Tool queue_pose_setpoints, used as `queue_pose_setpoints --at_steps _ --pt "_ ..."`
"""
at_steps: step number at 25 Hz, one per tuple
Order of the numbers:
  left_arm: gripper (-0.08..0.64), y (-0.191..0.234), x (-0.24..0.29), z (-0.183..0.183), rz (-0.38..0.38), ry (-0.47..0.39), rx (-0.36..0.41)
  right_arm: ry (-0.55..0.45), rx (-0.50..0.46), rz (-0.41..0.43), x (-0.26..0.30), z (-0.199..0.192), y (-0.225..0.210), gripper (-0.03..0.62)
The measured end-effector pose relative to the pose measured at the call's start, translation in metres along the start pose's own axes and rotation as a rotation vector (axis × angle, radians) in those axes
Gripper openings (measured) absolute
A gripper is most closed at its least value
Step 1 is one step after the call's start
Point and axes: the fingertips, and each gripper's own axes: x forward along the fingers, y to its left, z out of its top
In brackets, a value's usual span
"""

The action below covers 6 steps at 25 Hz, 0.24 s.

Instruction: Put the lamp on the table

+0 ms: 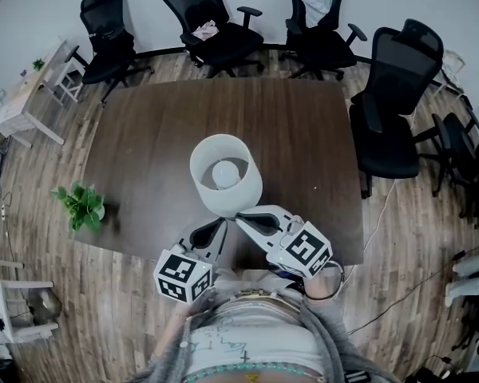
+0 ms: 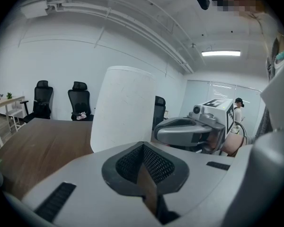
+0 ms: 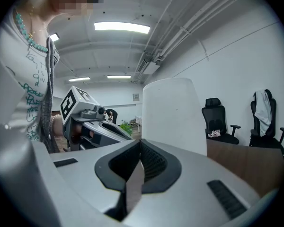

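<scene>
Lamp (image 1: 226, 174) with a white drum shade is upright over the near part of the dark wood tabletop (image 1: 303, 134), a little in from the edge closest to the person. In the head view the open top of the shade shows the bulb inside. The foot is hidden beneath the shade, so I cannot tell whether it rests on the wood.

Both tongs reach in low from the near edge and converge just under the shade's near side. The left tongs (image 1: 221, 223) come from the left and the right tongs (image 1: 241, 216) from the right, their tips close beside each other. The left gripper view shows those tongs drawn together, with only a thin brown sliver between the dark ribbed pads (image 2: 154, 164). The right gripper view shows the same, pads (image 3: 154, 162) brought tight with a pale sliver between. In each view the shade rises just beyond the tips. What the tips touch below the shade cannot be made out.

A marker cube (image 1: 182, 276) sits at the back of the left gripper and another (image 1: 307, 250) on the right one — both close to the person's front.

A small potted plant (image 1: 81, 204) stands at the tabletop's left near corner, well apart from the lamp. Black office chairs (image 1: 211, 14) line the far and right sides.
</scene>
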Motion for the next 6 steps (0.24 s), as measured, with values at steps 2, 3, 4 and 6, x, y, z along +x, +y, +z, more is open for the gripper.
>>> queue_pose_setpoints --at_steps 2,3,4,6 --pt "0.011 0.0000 0.0004 -0.0024 -0.002 0.008 -0.002 0.002 -0.002 0.003 0.0004 -0.0002 0.0005 0.020" --pt "0.011 0.0005 0.0004 -0.0040 -0.003 0.010 -0.004 0.003 -0.004 0.005 0.0011 -0.0005 0.0009 0.020" --pt "0.011 0.0009 0.0004 -0.0056 -0.004 0.012 -0.006 0.005 -0.006 0.007 0.0019 -0.0011 0.0013 0.020" --pt "0.011 0.0018 0.0004 -0.0083 -0.007 0.013 -0.010 0.008 -0.010 0.009 0.0032 -0.0028 0.0021 0.020"
